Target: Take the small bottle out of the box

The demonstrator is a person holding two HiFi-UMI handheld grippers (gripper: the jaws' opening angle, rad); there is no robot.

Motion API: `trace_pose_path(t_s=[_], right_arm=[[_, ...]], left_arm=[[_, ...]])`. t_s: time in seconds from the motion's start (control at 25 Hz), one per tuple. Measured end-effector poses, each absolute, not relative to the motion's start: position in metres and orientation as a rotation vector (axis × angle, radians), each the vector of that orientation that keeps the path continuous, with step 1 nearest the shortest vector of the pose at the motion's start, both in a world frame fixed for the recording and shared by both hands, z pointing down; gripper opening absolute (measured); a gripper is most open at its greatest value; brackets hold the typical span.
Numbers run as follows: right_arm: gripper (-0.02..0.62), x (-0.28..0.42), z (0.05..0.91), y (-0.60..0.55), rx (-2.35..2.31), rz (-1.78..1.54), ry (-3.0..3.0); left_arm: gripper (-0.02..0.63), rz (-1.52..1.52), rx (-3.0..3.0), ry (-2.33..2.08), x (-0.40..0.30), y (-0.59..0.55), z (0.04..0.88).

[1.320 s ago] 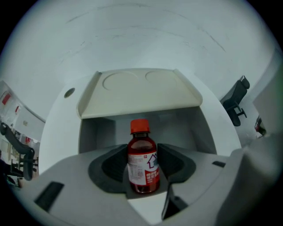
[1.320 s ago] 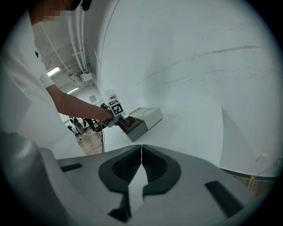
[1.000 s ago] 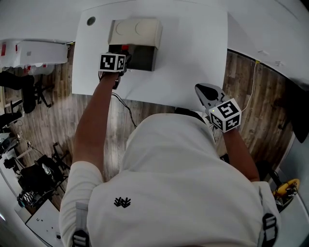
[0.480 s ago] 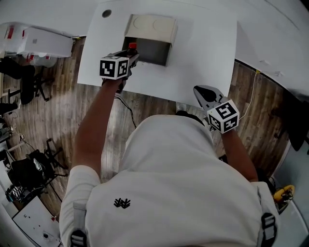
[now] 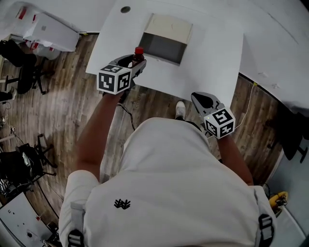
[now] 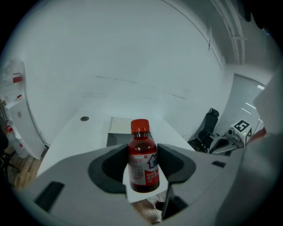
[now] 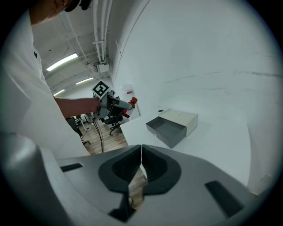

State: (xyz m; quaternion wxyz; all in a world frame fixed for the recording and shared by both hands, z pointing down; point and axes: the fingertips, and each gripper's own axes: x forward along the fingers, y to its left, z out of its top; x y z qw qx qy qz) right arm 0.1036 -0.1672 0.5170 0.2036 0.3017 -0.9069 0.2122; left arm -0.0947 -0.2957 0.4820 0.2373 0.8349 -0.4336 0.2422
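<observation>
A small bottle (image 6: pixel 143 161) of red liquid with a red cap stands upright between the jaws of my left gripper (image 6: pixel 142 164), which is shut on it. In the head view the bottle (image 5: pixel 137 54) and left gripper (image 5: pixel 129 63) hang over the near left edge of the white table (image 5: pixel 212 58), clear of the box. The beige box (image 5: pixel 167 34) lies on the table with its dark drawer (image 5: pixel 162 47) pulled open toward me; it also shows as the box (image 7: pixel 173 125) in the right gripper view. My right gripper (image 5: pixel 203 99) is shut and empty near the table's front edge.
A round grommet hole (image 5: pixel 125 9) sits at the table's far left corner. White storage bins (image 5: pixel 46 30) and office chairs (image 5: pixel 21 62) stand on the wooden floor to the left. A cable (image 5: pixel 127 110) hangs below the table's front edge.
My left gripper has pulled back from the open drawer toward me, carrying the bottle up and out of the box. The right gripper has barely moved.
</observation>
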Motion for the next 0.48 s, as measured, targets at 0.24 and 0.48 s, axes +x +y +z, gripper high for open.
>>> trace_pose_path(t_s=[0.24,0.48], right_arm=[[0.008,0.074,0.511,-0.142,0.834,0.567,-2.527],[0.008,0.048,0.506,-0.112,0.84,0.548,-2.534]], left_arm=[[0.215,0.539,2.341,-1.197,-0.115,-0.245,0.454],[0.215,0.439,2.396,-1.18,-0.128,-0.188,0.432]])
